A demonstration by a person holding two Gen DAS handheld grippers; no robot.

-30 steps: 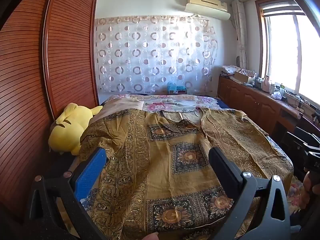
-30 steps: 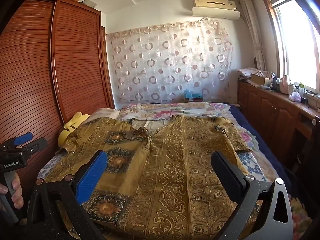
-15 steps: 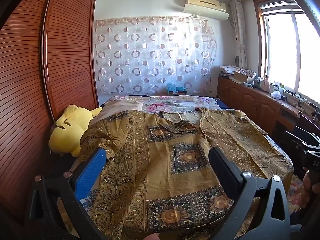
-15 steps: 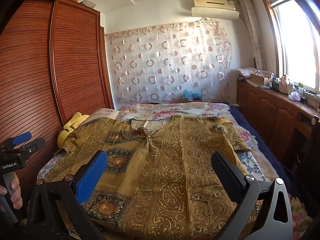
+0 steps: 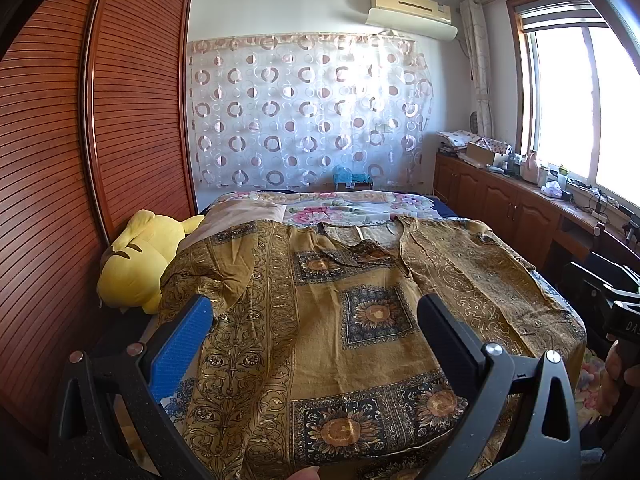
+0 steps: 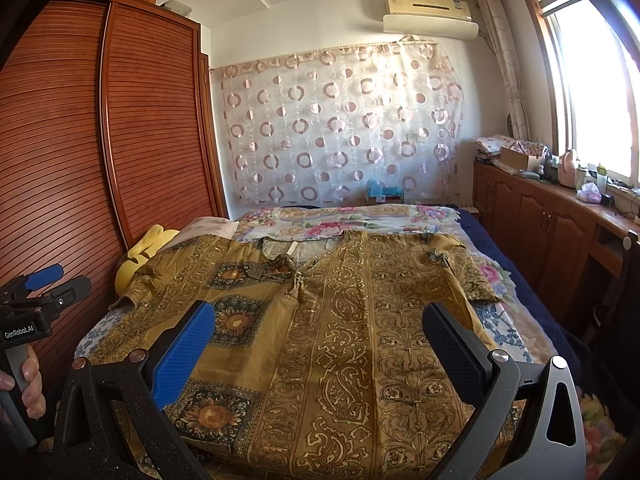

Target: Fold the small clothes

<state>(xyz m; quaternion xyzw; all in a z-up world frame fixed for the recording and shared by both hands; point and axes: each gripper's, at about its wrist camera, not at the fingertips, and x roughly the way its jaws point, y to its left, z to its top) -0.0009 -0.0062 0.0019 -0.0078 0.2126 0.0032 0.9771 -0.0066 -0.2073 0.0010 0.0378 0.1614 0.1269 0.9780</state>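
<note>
A mustard-gold patterned blouse point(image 5: 328, 320) point(image 6: 360, 320) with sunflower squares lies spread flat on the bed, neckline toward the far wall, short sleeves out to both sides. My left gripper point(image 5: 314, 310) hovers open above the garment's lower left part, nothing between its fingers. My right gripper point(image 6: 318, 316) is open too, held over the lower middle of the blouse. In the right wrist view the left gripper's handle point(image 6: 28, 320) shows at the left edge, held by a hand. The blouse's near hem is partly hidden behind both grippers' frames.
The bed has a floral sheet point(image 6: 340, 218). A yellow plush toy point(image 5: 140, 256) lies at the bed's left edge by the brown slatted wardrobe point(image 5: 100, 120). Wooden cabinets with clutter point(image 6: 540, 200) run along the right under the window. A circle-patterned curtain point(image 5: 308, 108) covers the far wall.
Both grippers drifted very slightly; the views are nearly the same. The blouse has not moved.
</note>
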